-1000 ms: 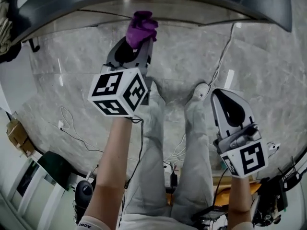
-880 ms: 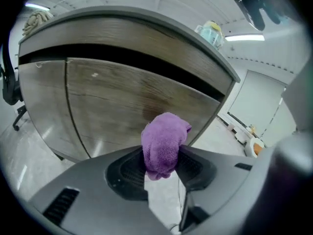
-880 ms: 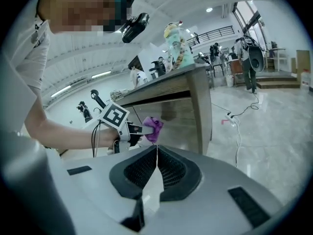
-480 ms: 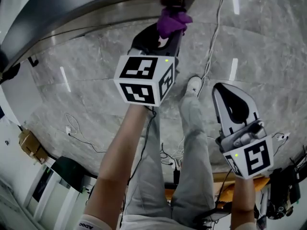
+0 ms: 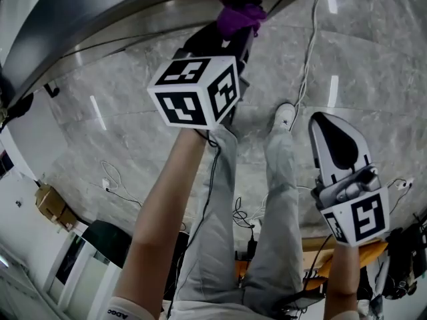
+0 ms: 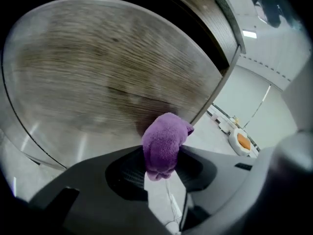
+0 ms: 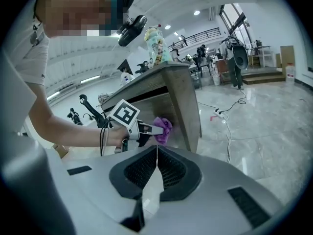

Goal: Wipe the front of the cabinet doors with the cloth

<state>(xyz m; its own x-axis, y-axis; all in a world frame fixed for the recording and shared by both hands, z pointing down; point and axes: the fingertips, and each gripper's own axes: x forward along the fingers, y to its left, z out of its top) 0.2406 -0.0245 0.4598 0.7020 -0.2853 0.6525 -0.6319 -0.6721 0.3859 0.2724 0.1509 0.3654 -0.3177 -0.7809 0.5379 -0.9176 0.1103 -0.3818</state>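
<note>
The left hand-held gripper (image 6: pixel 157 173) is pinching a bunched purple cloth (image 6: pixel 165 140), which seems to be pressing on the wood-grain cabinet door (image 6: pixel 107 67) near its right edge. The cloth is looking soft, light and squashy, so a firm mid-bunch pinch should suit it. The right hand-held gripper (image 7: pixel 156 153) is hanging aside, jaws pressed together, empty. A glossy marble floor (image 5: pixel 120 132) is showing below, a cable (image 5: pixel 305 59) trailing across it.

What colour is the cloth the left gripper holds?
The cloth is purple, seen best in the left gripper view.

One cloth (image 6: pixel 165 140), one cabinet (image 6: pixel 107 67), two tongs (image 5: pixel 235 27) (image 5: pixel 325 119)
</note>
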